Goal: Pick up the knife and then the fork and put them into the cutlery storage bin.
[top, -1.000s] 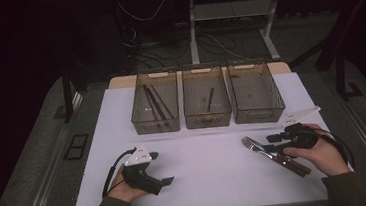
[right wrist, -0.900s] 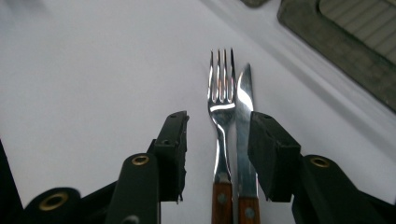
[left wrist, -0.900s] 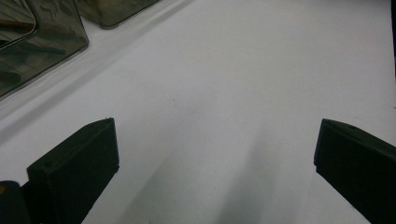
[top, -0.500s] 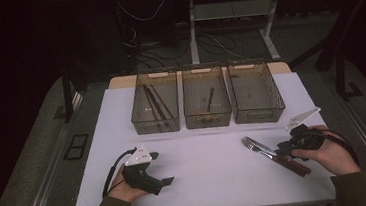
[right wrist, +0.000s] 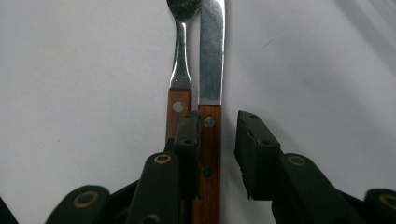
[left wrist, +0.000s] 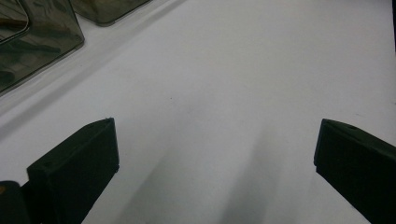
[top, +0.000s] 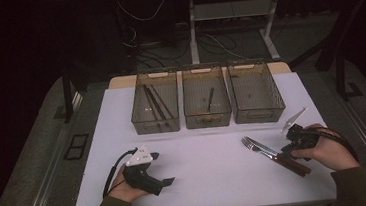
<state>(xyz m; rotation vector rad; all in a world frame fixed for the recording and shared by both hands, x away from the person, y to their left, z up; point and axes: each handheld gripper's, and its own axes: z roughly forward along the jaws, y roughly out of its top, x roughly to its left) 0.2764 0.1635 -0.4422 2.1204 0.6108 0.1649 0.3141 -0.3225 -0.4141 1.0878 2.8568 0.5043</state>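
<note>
Right gripper view: my right claw straddles the wood-handled steel knife, jaws partly open beside the matching wood-handled fork. My left claw gapes wide, empty, over the white tabletop.

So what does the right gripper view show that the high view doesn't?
The right gripper view alone shows the rivets in the wooden handles and the jaws straddling the knife handle, one jaw wedged between it and the fork.

The high view alone shows three bins and the left gripper.

Both show the fork, the knife, the right gripper and the white table.
</note>
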